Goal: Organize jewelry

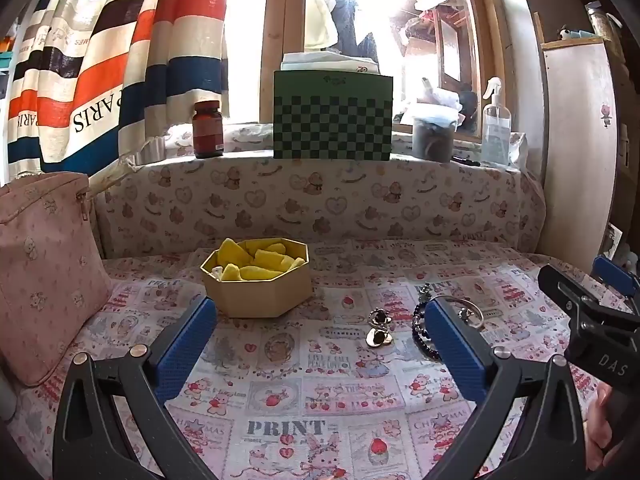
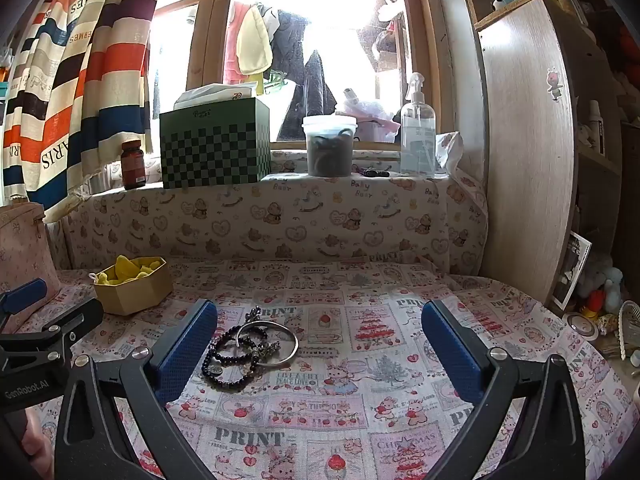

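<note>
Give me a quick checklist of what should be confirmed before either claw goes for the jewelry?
1. Left gripper open, holding nothing: ok.
2. Right gripper open, holding nothing: ok.
3. Yellow-lined box open to receive pieces: ok.
4. Rings lie apart from the other pieces: ok.
5. Beaded bracelets free of the silver bangle: not ok, they overlap.
6. Space left inside box: cannot tell.

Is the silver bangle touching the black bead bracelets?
Touching. The right wrist view shows the silver bangle lying across the black bead bracelets, its rim overlapping their beads in one tangled pile on the cloth.
</note>
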Available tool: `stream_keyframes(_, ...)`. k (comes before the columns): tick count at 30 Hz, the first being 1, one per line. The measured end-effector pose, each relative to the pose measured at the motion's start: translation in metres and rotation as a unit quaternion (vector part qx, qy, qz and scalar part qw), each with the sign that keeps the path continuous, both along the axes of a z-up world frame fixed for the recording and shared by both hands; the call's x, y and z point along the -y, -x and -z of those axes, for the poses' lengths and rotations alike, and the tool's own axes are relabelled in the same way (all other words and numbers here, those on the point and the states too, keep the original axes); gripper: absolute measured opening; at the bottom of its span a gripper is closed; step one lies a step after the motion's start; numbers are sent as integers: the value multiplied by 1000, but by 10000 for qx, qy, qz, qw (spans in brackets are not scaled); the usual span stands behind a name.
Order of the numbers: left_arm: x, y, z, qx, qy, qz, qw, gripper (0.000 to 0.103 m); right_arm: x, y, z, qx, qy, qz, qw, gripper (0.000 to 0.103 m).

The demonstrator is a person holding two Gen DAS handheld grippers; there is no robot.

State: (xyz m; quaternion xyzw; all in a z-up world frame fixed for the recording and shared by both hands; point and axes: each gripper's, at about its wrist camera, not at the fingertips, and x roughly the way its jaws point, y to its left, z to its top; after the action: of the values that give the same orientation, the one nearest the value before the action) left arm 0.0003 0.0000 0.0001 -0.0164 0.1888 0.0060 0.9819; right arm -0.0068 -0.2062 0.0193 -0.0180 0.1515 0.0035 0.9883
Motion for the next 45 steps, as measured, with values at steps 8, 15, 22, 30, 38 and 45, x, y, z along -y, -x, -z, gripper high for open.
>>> stream_keyframes(8,1,1,0,35,-39,-19,10000,103,1,0,0,-10,-6,-35,10000,103)
stream_keyframes(15,0,-1,-3,41,-48,-42,10000,103,2,0,0,-11,-5,-34,10000,103)
stream_keyframes(22,-1,0,-3,25,-55,-25,10000,103,3,0,-1,-10,-5,-38,10000,103)
stream_keyframes(30,0,2,-1,81,-65,-67,9999,103,3,-1,-1,-11,-10,-41,10000,103)
stream_keyframes(38,-2,0,-1,18,-24,-27,10000,103,2,0,-1,-13,-14,-49,10000,103)
stream_keyframes(45,-1,0,-1,42,-39,-21,10000,103,-1,0,0,-13,-11,-54,10000,103)
